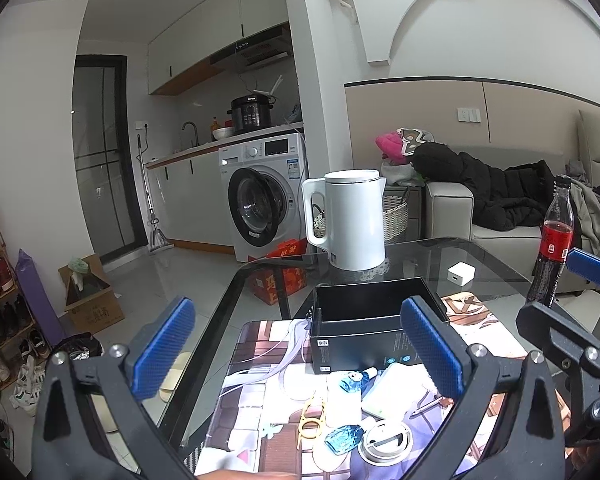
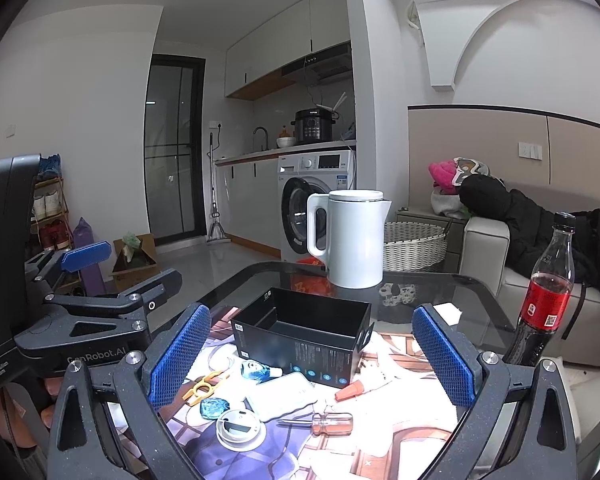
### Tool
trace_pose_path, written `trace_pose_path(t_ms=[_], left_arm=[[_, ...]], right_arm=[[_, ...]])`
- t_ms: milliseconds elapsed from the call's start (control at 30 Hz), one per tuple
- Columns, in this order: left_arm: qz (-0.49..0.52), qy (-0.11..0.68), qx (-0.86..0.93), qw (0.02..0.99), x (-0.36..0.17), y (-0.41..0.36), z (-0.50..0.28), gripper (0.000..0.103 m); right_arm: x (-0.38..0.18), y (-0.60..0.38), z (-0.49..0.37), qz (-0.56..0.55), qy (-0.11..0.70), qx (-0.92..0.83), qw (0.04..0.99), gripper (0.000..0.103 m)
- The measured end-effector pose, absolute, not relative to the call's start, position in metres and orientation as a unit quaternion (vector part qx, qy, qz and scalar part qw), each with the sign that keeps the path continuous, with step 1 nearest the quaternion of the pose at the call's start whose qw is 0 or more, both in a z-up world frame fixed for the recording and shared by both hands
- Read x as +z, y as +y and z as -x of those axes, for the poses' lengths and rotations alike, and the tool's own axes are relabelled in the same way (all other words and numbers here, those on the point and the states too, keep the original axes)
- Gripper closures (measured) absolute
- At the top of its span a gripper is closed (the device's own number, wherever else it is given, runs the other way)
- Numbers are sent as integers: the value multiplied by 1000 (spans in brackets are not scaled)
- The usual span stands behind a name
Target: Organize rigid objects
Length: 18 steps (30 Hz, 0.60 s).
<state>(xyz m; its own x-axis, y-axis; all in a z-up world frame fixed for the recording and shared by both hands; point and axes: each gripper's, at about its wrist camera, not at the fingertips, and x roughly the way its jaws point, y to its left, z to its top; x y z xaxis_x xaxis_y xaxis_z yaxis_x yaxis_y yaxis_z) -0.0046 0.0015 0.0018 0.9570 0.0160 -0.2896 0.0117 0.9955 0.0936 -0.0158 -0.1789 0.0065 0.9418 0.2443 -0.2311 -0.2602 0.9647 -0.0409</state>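
Both grippers wide open, nothing held; clutter sits low centre, in front of the black box.

Left view: left gripper (image 1: 296, 352) above blue bottle (image 1: 343, 439) & white disc (image 1: 386, 443); packed items, a grab may knock neighbours. Right view: right gripper (image 2: 310, 360) over screwdriver (image 2: 332, 424), prob rolls; black box (image 2: 304, 334) light, cola bottle (image 2: 544, 300) at right edge of bench (image 2: 440, 284) could tip.

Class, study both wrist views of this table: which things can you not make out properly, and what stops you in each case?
- Floor of the black box: right wrist view, hidden behind its near wall.
- White flat case: left wrist view, partly covered by the left gripper finger.
- Print on the box: both views, too small.
- Screwdriver: missing from the left wrist view.
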Motion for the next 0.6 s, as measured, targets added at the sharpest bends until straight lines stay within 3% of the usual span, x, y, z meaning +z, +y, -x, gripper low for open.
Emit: trace_pose_path(t_ms=[600], left_arm=[[-43, 147, 5, 988, 0, 4, 2, 0]], right_arm=[[5, -176, 18, 49, 105, 113, 987, 0]])
